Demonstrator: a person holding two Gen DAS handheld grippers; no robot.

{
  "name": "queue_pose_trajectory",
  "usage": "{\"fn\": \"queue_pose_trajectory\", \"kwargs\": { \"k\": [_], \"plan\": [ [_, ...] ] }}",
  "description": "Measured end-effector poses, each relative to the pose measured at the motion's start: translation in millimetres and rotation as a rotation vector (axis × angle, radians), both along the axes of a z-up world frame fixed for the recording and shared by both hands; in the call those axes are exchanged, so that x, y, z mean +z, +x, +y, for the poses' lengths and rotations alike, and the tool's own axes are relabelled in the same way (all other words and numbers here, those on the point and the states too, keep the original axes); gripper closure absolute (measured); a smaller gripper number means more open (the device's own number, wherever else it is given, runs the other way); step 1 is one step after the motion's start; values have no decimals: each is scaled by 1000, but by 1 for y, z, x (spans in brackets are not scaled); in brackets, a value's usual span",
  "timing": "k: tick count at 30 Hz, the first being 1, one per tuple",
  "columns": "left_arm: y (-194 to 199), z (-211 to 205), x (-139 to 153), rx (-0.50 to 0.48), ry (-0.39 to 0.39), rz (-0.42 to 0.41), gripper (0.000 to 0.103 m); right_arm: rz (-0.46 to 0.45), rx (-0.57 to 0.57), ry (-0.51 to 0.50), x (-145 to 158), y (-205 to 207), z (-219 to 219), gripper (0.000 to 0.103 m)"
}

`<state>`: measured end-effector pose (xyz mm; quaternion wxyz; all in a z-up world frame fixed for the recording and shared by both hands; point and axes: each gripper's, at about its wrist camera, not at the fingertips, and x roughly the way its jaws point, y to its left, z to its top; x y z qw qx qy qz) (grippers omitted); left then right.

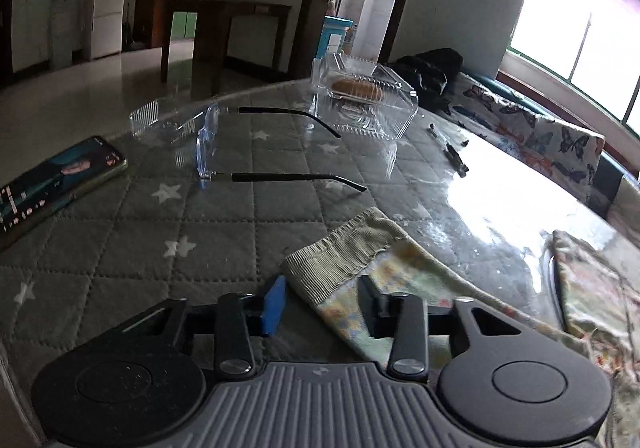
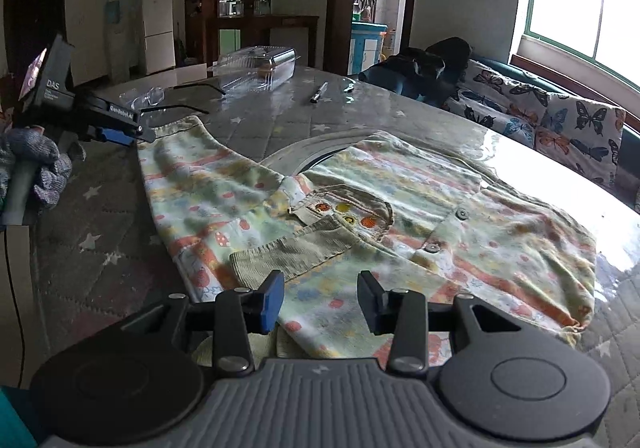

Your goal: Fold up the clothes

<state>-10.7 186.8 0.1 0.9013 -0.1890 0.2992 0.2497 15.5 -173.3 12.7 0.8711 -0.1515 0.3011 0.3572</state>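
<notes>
We have a small printed shirt (image 2: 360, 208) lying on the table (image 2: 280, 128), one sleeve already laid across the chest, the other sleeve stretched out toward the left hand-held gripper (image 1: 320, 306). That gripper's jaws stand apart with the ribbed cuff (image 1: 340, 256) lying between them, just ahead of the blue pad — not clamped. The right hand-held gripper (image 2: 320, 302) is also spread wide, hovering over the near edge of the shirt with the folded sleeve's cuff (image 2: 288, 252) just ahead and to its left. The fabric looks like thin knit cotton: light, limp, no stiffness, so it will sag and drag from any single pinch point and bunch if pulled fast. The ribbed cuffs and the buttoned collar placket (image 2: 348, 216) are thicker — we judge the cuffs or a seam edge the surest places to pinch, since they give the pads something to bite. The table wears a glossy clear cover, so the shirt may slide rather than stay put when one end is lifted. Beyond the left gripper lie glasses (image 1: 248, 144), a phone (image 1: 60, 184) off to its left, and a clear plastic box (image 1: 360, 96) farther ahead, all apart from the shirt.
</notes>
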Motion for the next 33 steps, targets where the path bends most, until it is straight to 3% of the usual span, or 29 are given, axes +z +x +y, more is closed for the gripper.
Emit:
{"fn": "queue_pose_trajectory", "kwargs": {
  "k": [1, 3, 6, 11, 18, 33],
  "plan": [
    [1, -1, 0, 3, 2, 0, 68, -1, -3, 3, 1, 0, -1, 62],
    [2, 0, -1, 2, -3, 0, 88, -2, -11, 11, 2, 0, -4, 62],
    [3, 2, 1, -14, -29, -31, 94, -4, -25, 20, 3, -1, -8, 62],
    [-3, -20, 27, -114, -56, -125, 96, -14, -59, 39, 7, -3, -20, 62],
    [8, -96, 67, -422, -130, -212, 96, -33, -145, 84, 15, -2, -50, 62],
    [37, -245, 52, -900, -216, -121, 96, -33, -390, 170, 17, -3, -137, 62]
  ]
}}
